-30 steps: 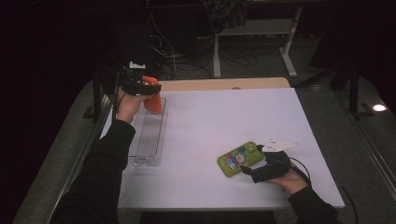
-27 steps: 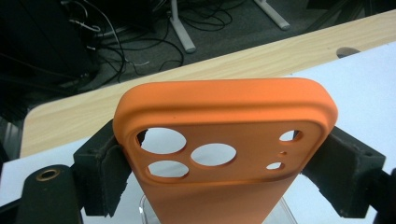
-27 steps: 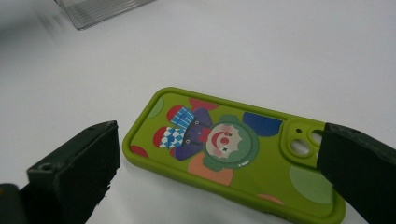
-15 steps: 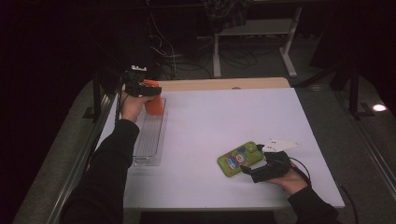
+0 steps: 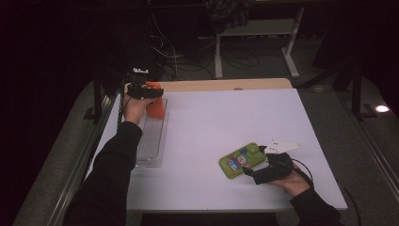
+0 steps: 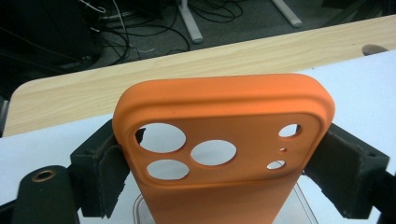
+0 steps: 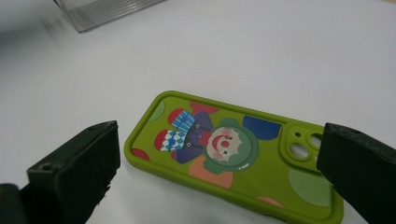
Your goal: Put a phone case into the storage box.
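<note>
An orange phone case (image 5: pixel 155 106) stands upright at the far end of a clear plastic tray (image 5: pixel 150 141). My left gripper (image 5: pixel 143 89) is over it. In the left gripper view the orange case (image 6: pixel 224 116) shows its camera holes between the two jaws of the left gripper (image 6: pixel 224 161). The jaws have just been opening and sit close at both edges of the case without squeezing it. A green phone case (image 5: pixel 242 160) with a clown picture lies flat on the white table. My right gripper (image 7: pixel 215 154) is open, its jaws wide on either side of the green case (image 7: pixel 233 149), apart from it.
The white tabletop (image 5: pixel 226 117) has a wooden strip (image 5: pixel 226 84) along its far edge. Cables and a metal stand lie on the dark floor beyond. The clear tray (image 7: pixel 107 9) runs along the table's left side.
The orange case has sunk slightly toward the tray's far end under the left hand. The right hand and green case have stayed put.
</note>
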The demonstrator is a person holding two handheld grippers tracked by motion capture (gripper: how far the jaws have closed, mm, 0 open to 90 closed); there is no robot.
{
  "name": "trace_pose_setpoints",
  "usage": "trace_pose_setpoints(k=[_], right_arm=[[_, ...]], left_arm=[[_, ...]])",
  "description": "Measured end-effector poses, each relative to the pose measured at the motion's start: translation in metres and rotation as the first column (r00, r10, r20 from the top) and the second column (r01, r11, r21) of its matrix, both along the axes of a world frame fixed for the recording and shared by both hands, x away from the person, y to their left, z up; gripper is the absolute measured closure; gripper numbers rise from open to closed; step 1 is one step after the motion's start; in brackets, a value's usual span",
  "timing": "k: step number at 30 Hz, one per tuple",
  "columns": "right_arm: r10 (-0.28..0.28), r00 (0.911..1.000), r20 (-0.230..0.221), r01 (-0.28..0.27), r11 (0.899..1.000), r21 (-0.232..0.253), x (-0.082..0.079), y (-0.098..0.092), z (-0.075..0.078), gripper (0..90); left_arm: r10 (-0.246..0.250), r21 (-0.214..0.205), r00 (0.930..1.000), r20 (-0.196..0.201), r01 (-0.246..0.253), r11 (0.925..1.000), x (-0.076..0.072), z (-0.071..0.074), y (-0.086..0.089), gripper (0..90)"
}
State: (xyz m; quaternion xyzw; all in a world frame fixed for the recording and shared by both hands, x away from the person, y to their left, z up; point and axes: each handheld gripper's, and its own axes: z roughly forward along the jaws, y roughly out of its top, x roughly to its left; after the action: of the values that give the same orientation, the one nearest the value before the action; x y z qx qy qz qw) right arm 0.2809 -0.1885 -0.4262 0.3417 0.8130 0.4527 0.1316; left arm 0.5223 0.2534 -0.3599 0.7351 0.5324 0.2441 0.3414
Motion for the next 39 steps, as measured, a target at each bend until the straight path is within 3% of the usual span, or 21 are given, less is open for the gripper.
trace_pose_setpoints(k=[2, 10, 18, 24, 27, 31, 34, 35, 37, 39], right_arm=[[-0.001, 1.0000, -0.004, 0.001, 1.000, -0.001, 0.000, 0.000, 0.000, 0.0], [0.002, 1.0000, -0.007, -0.002, 1.000, -0.001, 0.000, 0.001, 0.000, 0.0], [0.004, 1.0000, -0.008, -0.004, 1.000, 0.001, -0.001, 0.001, 0.000, 0.0], [0.002, 1.0000, -0.007, -0.002, 1.000, 0.001, 0.000, 0.001, 0.000, 0.0], [0.003, 1.0000, -0.008, -0.003, 1.000, 0.001, 0.000, 0.001, 0.000, 0.0], [-0.001, 0.9999, -0.010, 0.001, 1.000, -0.001, 0.000, 0.002, 0.000, 0.0], [-0.001, 1.0000, -0.010, 0.001, 1.000, -0.003, 0.000, 0.002, 0.000, 0.0], [-0.002, 1.0000, -0.009, 0.002, 1.000, -0.007, 0.000, 0.002, 0.000, 0.0], [0.002, 1.0000, -0.004, -0.002, 1.000, -0.006, 0.000, 0.002, 0.000, 0.0], [0.005, 1.0000, -0.002, -0.005, 1.000, -0.009, 0.001, 0.004, 0.000, 0.0]], left_arm=[[0.000, 0.021, 1.0000, 0.008, 0.000, 0.9998, 0.000, 0.000, -0.002, 11.9], [-0.001, 0.008, 0.9998, 0.018, 0.001, 1.0000, 0.000, 0.001, -0.001, 2.2], [0.010, 0.000, 0.9991, 0.041, -0.010, 1.0000, -0.003, 0.009, 0.007, 1.1], [-0.032, 0.000, 0.9994, 0.017, 0.032, 0.9995, -0.013, 0.019, 0.009, 1.1], [-0.078, -0.005, 0.9969, 0.010, 0.078, 0.9970, -0.022, 0.027, 0.009, 1.1], [-0.155, -0.031, 0.9878, 0.011, 0.155, 0.9874, -0.037, 0.037, 0.007, 1.1], [-0.218, -0.054, 0.9758, 0.007, 0.218, 0.9744, -0.048, 0.042, 0.003, 1.1], [-0.246, -0.067, 0.9692, 0.005, 0.246, 0.9669, -0.052, 0.043, 0.001, 1.1], [-0.309, -0.106, 0.9509, 0.017, 0.309, 0.9451, -0.061, 0.045, -0.003, 1.1], [-0.363, -0.100, 0.9314, 0.019, 0.363, 0.9262, -0.069, 0.045, -0.010, 1.1]])
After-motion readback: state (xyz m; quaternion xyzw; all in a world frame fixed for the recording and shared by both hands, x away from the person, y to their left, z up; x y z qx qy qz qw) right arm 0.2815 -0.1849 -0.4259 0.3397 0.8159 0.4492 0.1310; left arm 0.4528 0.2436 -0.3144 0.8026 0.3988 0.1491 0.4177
